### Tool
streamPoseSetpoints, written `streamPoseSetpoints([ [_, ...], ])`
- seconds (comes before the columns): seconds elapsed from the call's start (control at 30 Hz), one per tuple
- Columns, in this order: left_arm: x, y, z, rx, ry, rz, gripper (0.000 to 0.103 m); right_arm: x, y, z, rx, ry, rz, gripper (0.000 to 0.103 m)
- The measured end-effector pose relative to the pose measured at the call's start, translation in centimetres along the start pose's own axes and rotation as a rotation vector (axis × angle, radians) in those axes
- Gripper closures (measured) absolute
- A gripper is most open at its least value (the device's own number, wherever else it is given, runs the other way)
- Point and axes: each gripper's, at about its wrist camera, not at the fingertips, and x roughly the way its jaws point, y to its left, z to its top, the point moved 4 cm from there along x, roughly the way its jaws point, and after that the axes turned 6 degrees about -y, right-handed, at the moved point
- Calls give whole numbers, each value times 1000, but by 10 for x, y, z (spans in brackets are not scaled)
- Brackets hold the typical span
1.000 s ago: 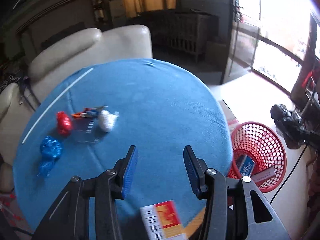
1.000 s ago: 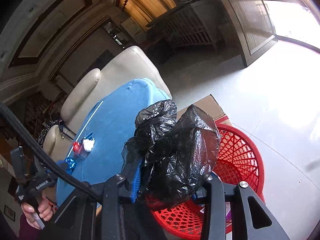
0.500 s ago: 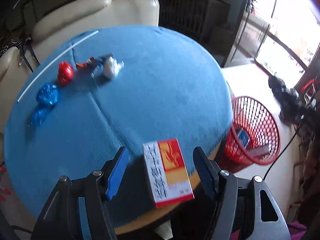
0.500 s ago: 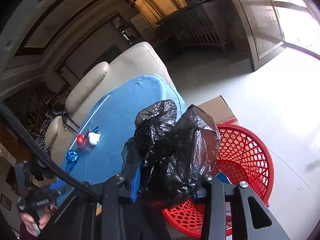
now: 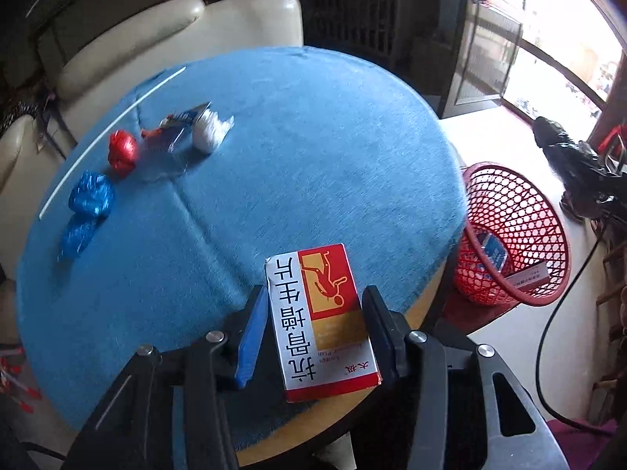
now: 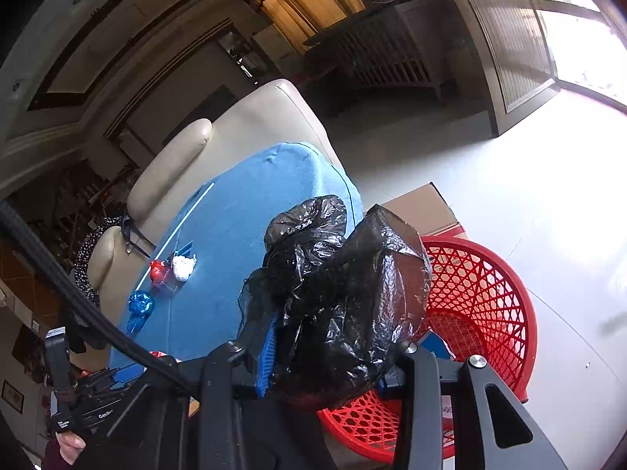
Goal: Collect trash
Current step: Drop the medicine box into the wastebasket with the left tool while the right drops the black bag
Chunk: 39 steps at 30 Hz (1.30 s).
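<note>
My left claw point(image 5: 313, 325) has dropped around the carton point(image 5: 319, 321), jaws apart; right claw point(image 6: 333, 356) clamps black bag point(image 6: 341, 293). Glancing squeeze could skid it off the table point(image 5: 274, 137).

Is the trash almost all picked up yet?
Not yet. Two small boxes already lie in the red mesh basket. The left gripper brackets the red-and-white carton; the right gripper holds a crumpled black plastic bag. Red, blue and white wrappers wait on the blue table.
</note>
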Motion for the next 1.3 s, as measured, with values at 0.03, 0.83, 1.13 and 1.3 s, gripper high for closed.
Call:
streamPoseSetpoints([
  [0.03,-3,-4,4,18,-13,-5,52,0,-1,0,1,0,-1,63],
  [0.83,4,-192,120,295,-127,-364,50,-28,-60,3,143,-66,-68,63],
  [1.13,0,-148,127,220,-165,-316,39,-24,-64,2,175,-39,-48,56],
  [1.3,-9,-99,121,165,-206,-235,39,-12,-58,1,187,8,-46,41],
])
